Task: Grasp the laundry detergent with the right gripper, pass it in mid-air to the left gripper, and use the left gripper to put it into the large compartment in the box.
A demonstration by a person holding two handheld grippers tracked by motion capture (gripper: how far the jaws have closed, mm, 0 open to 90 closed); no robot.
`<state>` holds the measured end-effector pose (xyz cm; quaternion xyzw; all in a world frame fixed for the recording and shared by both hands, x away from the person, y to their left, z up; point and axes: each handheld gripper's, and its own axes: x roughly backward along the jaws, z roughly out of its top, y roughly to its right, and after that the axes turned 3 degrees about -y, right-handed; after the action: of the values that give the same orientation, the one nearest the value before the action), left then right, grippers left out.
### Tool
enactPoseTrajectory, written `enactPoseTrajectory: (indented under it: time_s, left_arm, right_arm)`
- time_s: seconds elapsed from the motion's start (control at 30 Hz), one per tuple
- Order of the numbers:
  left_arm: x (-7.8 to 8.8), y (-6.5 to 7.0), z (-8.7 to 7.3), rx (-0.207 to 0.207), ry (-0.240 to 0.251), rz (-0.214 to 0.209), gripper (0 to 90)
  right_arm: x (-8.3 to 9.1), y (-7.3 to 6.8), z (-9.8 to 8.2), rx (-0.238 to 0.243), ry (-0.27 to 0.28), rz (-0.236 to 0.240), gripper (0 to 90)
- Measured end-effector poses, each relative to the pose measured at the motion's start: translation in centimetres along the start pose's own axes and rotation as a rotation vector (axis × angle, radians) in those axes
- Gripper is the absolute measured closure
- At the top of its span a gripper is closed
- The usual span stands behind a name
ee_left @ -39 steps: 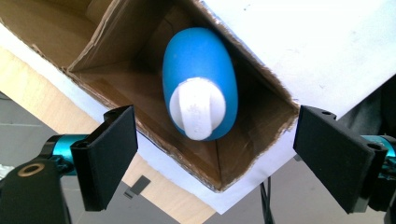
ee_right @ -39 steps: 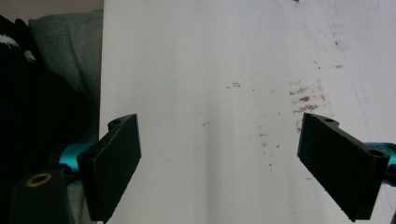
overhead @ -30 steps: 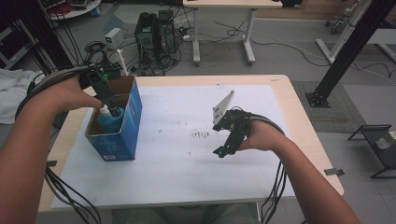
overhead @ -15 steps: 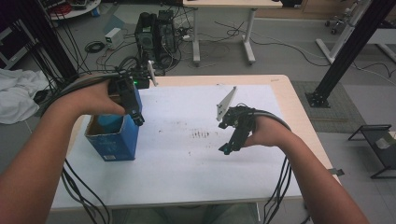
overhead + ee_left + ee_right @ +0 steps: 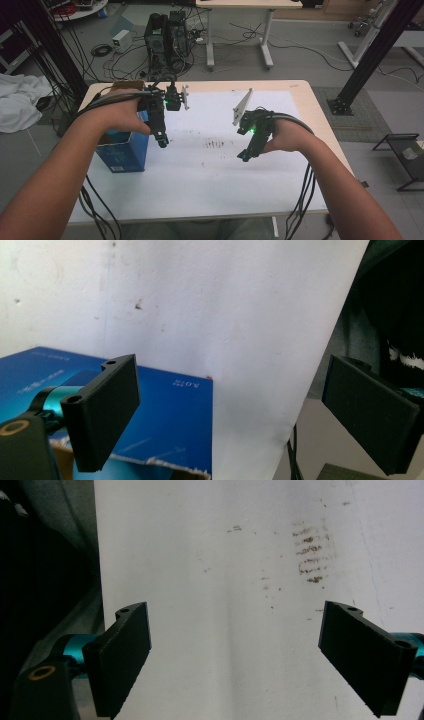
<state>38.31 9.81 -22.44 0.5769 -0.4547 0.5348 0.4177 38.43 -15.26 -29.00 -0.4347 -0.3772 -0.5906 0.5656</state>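
Grippers hang above a table (image 5: 310, 107) covered by a white sheet (image 5: 200, 170). The left gripper (image 5: 161, 140) is held just beside the blue box (image 5: 122, 152), which stands open-topped at the sheet's left edge; in the left gripper view its jaws are spread wide with nothing between them, the box's blue side (image 5: 165, 425) below. The right gripper (image 5: 247, 152) hovers over the middle right of the sheet, well apart from the box, jaws likewise parted and empty. A patch of dark smudges (image 5: 310, 550) marks the sheet between the two grippers. Cables trail off the table's near edge.
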Motion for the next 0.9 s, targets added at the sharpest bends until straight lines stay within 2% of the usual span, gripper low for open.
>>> enactPoseTrajectory:
  time_s: [0.17, 0.27, 0.37, 0.5, 0.53, 0.73, 0.9]
  left_arm:
    - [-1.6, 0.0, 0.7, -0.034, -0.036, -0.004, 8.5]
    - [-2.4, -0.2, 1.0, -0.031, -0.051, -0.012, 8.4]
    - [-2.8, -0.4, 1.1, -0.029, -0.048, -0.020, 8.4]
    - [-3.1, -0.6, 1.0, -0.033, -0.031, -0.018, 8.5]
    - [-3.1, -0.7, 1.0, -0.031, -0.026, -0.029, 8.5]
    - [-3.5, -1.0, 1.3, -0.032, -0.028, -0.035, 8.4]
    - [-3.3, -1.0, 1.3, -0.036, -0.016, -0.023, 8.5]
  right_arm:
    - [-0.1, 0.1, 0.0, 0.000, -0.039, 0.011, 12.5]
    - [-0.2, 0.3, -0.1, -0.004, -0.059, 0.014, 12.6]
    - [-0.2, 0.4, -0.3, -0.014, -0.076, 0.018, 12.5]
    - [-0.1, 0.6, -0.4, -0.016, -0.075, 0.015, 12.6]
    - [-0.1, 0.7, -0.4, -0.016, -0.075, 0.019, 12.5]
    - [-0.3, 0.9, -0.5, -0.021, -0.088, 0.021, 12.5]
    - [-0.4, 0.8, -0.3, -0.016, -0.085, 0.022, 12.6]
